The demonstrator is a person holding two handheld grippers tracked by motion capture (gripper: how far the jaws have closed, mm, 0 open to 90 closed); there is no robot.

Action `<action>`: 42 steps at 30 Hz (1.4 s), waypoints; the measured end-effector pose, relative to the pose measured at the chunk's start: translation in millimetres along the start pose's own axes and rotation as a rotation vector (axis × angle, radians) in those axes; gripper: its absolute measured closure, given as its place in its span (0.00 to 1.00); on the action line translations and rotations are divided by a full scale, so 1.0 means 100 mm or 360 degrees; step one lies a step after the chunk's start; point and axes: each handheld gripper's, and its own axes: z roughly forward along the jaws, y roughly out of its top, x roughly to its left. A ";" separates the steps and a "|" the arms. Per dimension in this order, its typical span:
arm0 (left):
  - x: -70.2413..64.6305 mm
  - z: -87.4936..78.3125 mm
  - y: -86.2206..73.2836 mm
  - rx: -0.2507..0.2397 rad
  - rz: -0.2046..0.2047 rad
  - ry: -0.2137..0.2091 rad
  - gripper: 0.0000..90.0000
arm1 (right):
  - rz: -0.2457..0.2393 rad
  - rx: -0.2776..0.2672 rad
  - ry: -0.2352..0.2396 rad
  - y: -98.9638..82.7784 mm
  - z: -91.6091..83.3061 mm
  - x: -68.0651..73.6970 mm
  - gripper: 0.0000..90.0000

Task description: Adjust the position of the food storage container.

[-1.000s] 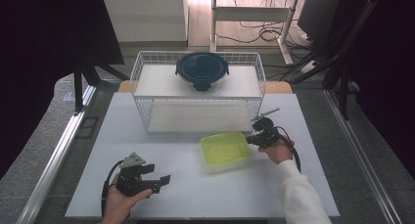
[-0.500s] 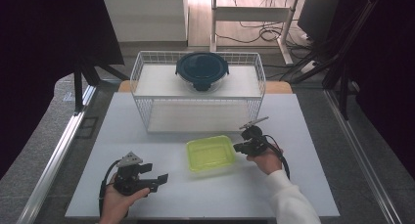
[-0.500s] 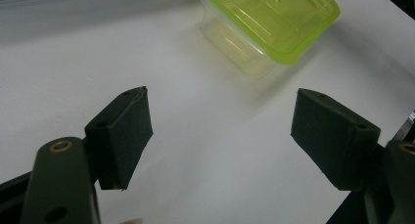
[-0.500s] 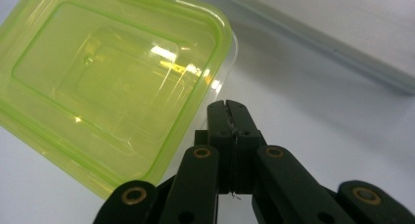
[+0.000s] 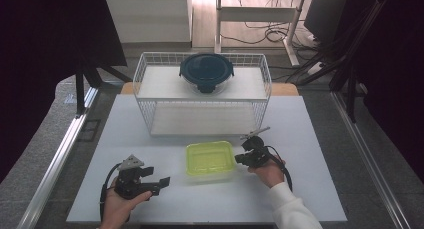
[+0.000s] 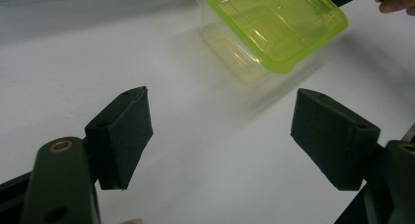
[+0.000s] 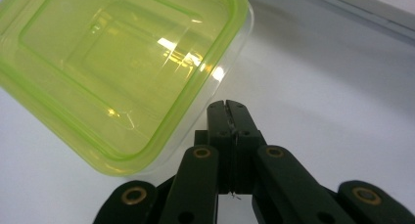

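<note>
A yellow-green lidded plastic box (image 5: 210, 158) sits on the white table in front of the wire basket. My right gripper (image 5: 239, 159) is at the box's right side, jaws shut against each other with nothing between them. In the right gripper view the shut tips (image 7: 227, 105) lie against the rim of the box (image 7: 117, 62). My left gripper (image 5: 162, 181) rests at the front left, open and pointing right toward the box. In the left gripper view its spread jaws (image 6: 220, 121) hold nothing, and the box (image 6: 274, 23) lies ahead, apart from them.
A white wire basket (image 5: 142, 69) stands at the back of the table. On its upper shelf is a round dark container with a lid (image 5: 206, 71). The white table top (image 5: 310, 194) ends near my hands; dark stands flank both sides.
The green box has slid left and nearer to the person, with my shut right gripper moving along at its right side. The left gripper has stayed put.
</note>
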 end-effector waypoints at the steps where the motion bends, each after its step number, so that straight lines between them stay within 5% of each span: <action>1: 0.00 0.00 0.00 0.0000 -0.0001 0.0001 0.24 | -0.0010 -0.0002 0.0005 -0.01 0.00 0.01 0.98; 15: 0.01 -0.02 0.00 0.0004 -0.0021 -0.0017 0.24 | -0.0037 0.0006 0.0034 -0.03 0.05 0.13 0.98; 21: 0.04 -0.03 0.00 -0.0004 -0.0031 -0.0001 0.24 | 0.0044 -0.0072 0.0037 -0.07 -0.07 0.07 0.94; 23: 0.05 -0.04 0.00 0.0003 -0.0038 -0.0012 0.26 | 0.0073 -0.0132 -0.0025 -0.10 -0.17 0.06 0.85; 26: 0.06 -0.05 0.01 0.0002 -0.0031 -0.0023 0.27 | 0.0165 -0.0248 -0.0080 -0.13 -0.30 0.07 0.50; 30: 0.07 -0.04 0.00 0.0007 -0.0035 -0.0031 0.27 | 0.0203 -0.0418 0.0044 -0.23 -0.48 0.08 0.32; 36: 0.10 -0.08 0.01 -0.0024 -0.0053 -0.0015 0.27 | 0.0147 -0.0511 0.0061 -0.33 -0.61 0.11 0.26; 42: 0.15 -0.14 0.02 -0.0068 -0.0075 -0.0002 0.27 | 0.0181 -0.0564 0.0116 -0.42 -0.69 0.07 0.29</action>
